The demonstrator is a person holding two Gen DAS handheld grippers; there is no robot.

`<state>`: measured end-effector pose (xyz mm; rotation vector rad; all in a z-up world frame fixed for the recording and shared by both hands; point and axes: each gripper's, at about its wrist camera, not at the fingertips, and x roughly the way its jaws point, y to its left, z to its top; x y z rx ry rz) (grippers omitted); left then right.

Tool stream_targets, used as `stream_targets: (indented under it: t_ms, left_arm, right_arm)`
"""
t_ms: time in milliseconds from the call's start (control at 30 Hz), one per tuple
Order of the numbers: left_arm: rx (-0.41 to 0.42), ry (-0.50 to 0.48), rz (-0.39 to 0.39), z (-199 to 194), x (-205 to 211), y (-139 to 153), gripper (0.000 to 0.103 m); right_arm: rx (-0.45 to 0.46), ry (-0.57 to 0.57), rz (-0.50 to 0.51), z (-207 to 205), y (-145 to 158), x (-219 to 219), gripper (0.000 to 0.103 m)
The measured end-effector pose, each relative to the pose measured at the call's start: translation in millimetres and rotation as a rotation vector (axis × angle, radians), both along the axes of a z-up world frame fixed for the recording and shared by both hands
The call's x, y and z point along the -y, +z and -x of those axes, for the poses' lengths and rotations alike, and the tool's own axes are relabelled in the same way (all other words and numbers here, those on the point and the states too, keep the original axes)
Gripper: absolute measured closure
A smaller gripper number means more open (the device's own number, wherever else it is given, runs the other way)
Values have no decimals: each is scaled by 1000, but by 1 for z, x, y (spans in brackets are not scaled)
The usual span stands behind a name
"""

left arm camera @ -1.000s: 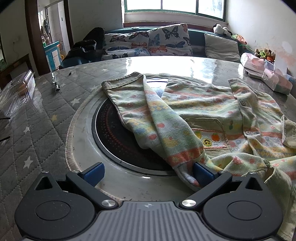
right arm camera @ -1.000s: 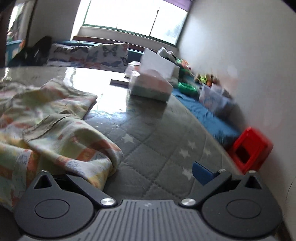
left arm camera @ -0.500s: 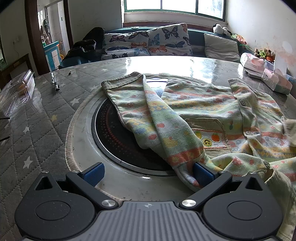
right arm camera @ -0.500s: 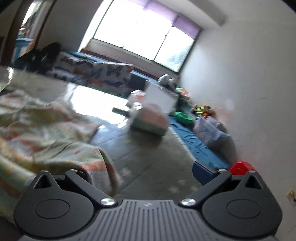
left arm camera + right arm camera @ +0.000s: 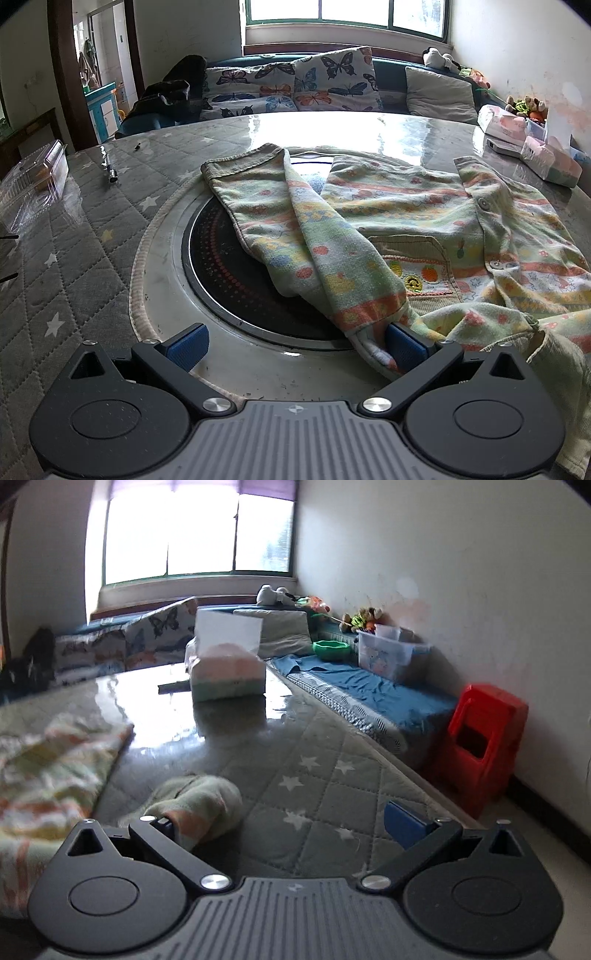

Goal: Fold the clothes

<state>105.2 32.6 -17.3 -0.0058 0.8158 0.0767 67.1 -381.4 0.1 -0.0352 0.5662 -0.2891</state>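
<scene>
Left gripper: jaws are spread wide and low over the table. The right blue pad touches the edge of the shirt. The left blue pad touches nothing.
Right gripper: jaws are spread wide too. A soft lump of cloth sits by its left finger. I cannot tell if it grips it.
Shirt: a small top with pale stripes, fruit pictures, buttons and a pocket. It lies spread on the table, a bit crumpled. One sleeve is bent across the front. In the right view its edge is blurry.
Table: round, with a grey quilted cover with stars. A dark round plate sits in the middle, partly under the shirt.
Tissue box: on the far side of the table, well away from the shirt.
Red stool: on the floor by the wall.
Sofa: behind the table, under the window, with butterfly cushions.
</scene>
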Motion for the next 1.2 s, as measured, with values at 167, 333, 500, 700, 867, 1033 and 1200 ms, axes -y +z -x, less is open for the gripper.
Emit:
stream_targets:
  t_ms: [167, 333, 500, 700, 867, 1033, 1200]
  left_arm:
    - [0, 3, -2, 0, 1, 0, 0]
    - [-1, 4, -2, 1, 1, 0, 0]
    - [-1, 4, -1, 1, 1, 1, 0]
    - [-1, 4, -1, 1, 1, 1, 0]
    - [-1, 3, -1, 1, 1, 1, 0]
    - [-3, 3, -2, 0, 1, 1, 0]
    - [-7, 5, -11, -1, 3, 2, 0]
  right_arm:
    - [-45, 61, 176, -5, -12, -24, 0]
    - [-77, 118, 352, -12, -23, -49, 0]
    - [-49, 106, 460, -22, -22, -59, 0]
    - [69, -32, 331, -10, 9, -24, 0]
    - [28, -159, 204, 4, 10, 15, 0]
    - [1, -186, 83, 12, 3, 34, 0]
    - [-28, -103, 105, 6, -5, 16, 0]
